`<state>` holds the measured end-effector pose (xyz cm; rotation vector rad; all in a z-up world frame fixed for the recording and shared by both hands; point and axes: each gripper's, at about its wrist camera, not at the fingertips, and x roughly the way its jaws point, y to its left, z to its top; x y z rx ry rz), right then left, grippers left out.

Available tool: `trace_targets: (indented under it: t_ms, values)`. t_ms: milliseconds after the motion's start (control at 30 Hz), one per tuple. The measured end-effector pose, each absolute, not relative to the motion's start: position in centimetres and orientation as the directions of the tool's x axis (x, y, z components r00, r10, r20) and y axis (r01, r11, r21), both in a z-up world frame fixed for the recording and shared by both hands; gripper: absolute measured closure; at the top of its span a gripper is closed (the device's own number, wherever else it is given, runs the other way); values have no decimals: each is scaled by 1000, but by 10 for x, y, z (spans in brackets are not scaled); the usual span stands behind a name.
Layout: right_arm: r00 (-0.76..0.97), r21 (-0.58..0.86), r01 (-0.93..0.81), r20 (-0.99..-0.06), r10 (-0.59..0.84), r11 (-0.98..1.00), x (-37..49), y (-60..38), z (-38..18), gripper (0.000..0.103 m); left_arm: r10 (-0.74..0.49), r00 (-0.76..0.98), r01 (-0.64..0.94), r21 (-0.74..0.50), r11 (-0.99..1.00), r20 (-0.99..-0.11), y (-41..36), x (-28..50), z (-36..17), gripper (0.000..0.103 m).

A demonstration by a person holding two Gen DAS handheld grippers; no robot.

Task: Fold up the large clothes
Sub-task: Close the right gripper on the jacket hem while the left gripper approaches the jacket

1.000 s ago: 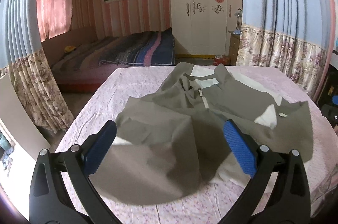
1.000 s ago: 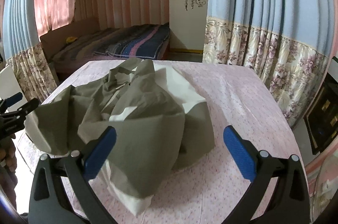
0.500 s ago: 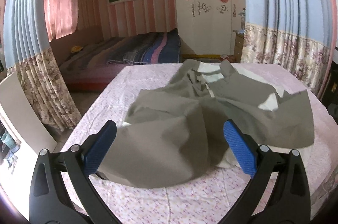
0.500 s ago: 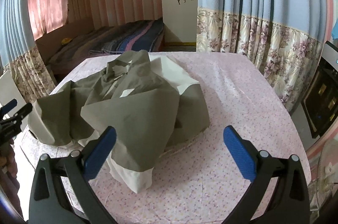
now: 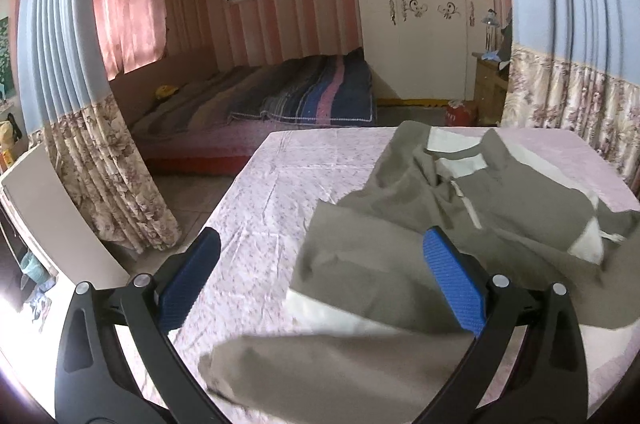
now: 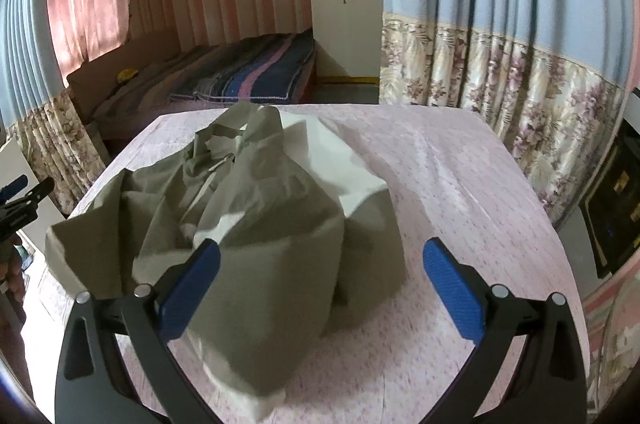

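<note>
Hovering with its blue-padded jaws spread wide and empty, the left gripper looks down on the near hem of the one garment here, an olive-and-white zip jacket. Just below and ahead of its fingers a sleeve or hem end lies blurred; farther ahead and to its right run the white zipper and collar. The right gripper is likewise wide apart with nothing between its pads, the jacket heaped directly ahead and slightly to its left, rumpled into a mound with a white-lined panel hanging toward the tool. Beyond and beside both tools stretches the pink floral tablecloth, bare to the right gripper's right.

The fabric looks thin, light and limp, probably a little slick; it should drape and slide rather than hold a crease, so a pinch at a seam, cuff or hem corner would likely grip better than mid-panel cloth.

Count: one jacket, two grippers, one table. Past the table are a bed and a white wardrobe.
</note>
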<state>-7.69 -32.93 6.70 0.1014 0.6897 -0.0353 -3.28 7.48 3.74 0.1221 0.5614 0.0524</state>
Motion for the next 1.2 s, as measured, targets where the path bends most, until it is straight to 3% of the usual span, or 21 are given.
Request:
trace_targets:
  t_ms: [267, 533, 700, 867, 1067, 1200]
  values:
    - [744, 76, 70, -668, -1, 995, -10, -333, 53, 2, 149, 821, -45, 197, 979, -551, 100, 36, 27, 3]
    - [677, 9, 51, -736, -28, 999, 27, -326, 2, 2, 101, 714, 41, 185, 982, -693, 92, 83, -41, 3]
    - [595, 71, 89, -804, 4, 993, 35, -334, -28, 2, 80, 648, 63, 159, 985, -757, 81, 87, -84, 3]
    - [564, 102, 68, -824, 46, 992, 44, -331, -49, 2, 18, 633, 65, 77, 995, -774, 82, 89, -96, 3]
    - [584, 154, 28, -804, 109, 988, 46, -322, -54, 1, -145, 640, 185, -32, 982, -754, 77, 83, -91, 7]
    - [611, 185, -75, -768, 192, 980, 40, -312, -51, 1, -134, 669, 234, 36, 972, -731, 58, 71, -94, 6]
